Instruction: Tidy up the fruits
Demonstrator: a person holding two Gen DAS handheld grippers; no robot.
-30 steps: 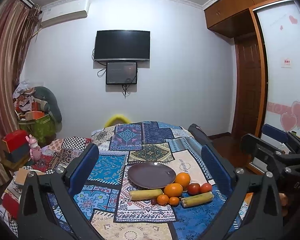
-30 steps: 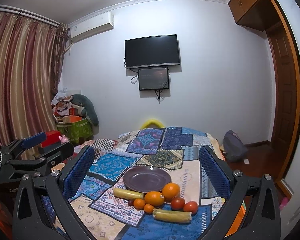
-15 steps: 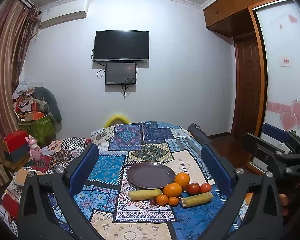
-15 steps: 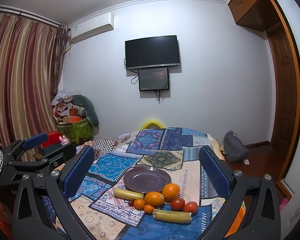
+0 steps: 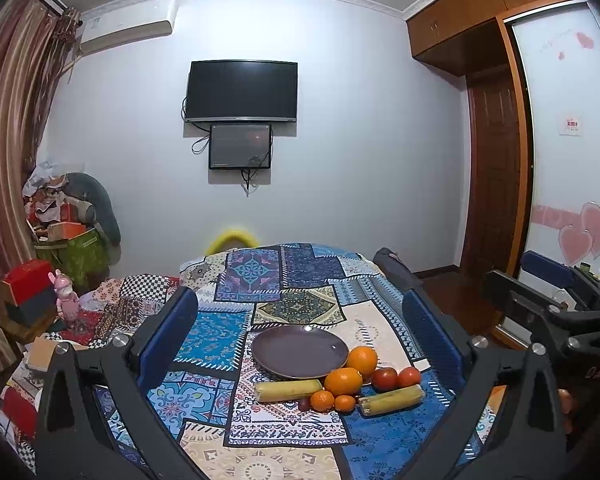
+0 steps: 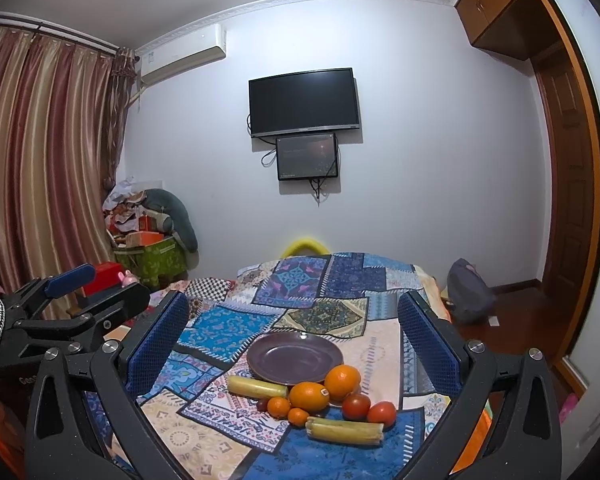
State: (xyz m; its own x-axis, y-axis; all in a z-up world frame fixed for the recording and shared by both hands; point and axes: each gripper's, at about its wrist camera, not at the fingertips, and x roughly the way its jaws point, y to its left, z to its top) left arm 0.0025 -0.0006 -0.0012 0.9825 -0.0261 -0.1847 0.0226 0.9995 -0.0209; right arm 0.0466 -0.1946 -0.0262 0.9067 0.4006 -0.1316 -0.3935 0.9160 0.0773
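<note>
An empty purple plate (image 5: pixel 300 351) (image 6: pixel 295 357) lies on the patchwork cloth. Close in front of it lie two oranges (image 5: pixel 343 381) (image 6: pixel 309 396), two small tangerines (image 5: pixel 324 399) (image 6: pixel 278 407), two red tomatoes (image 5: pixel 384 378) (image 6: pixel 356 406) and two yellow corn pieces (image 5: pixel 288 390) (image 6: pixel 344 430). My left gripper (image 5: pixel 300 336) is open and empty, held above and short of the fruit. My right gripper (image 6: pixel 296 336) is open and empty too, at about the same distance. Each gripper shows at the edge of the other's view.
The patchwork-covered table (image 5: pixel 256 280) reaches back towards the white wall with a TV (image 5: pixel 242 90). Boxes, a pink toy (image 5: pixel 66 304) and a green bin stand at the left. A wooden door (image 5: pixel 496 184) and a dark bag (image 6: pixel 470 292) are at the right.
Nothing has visibly changed apart from a very slight drift of both views; both grippers stay open and the fruit has not moved.
</note>
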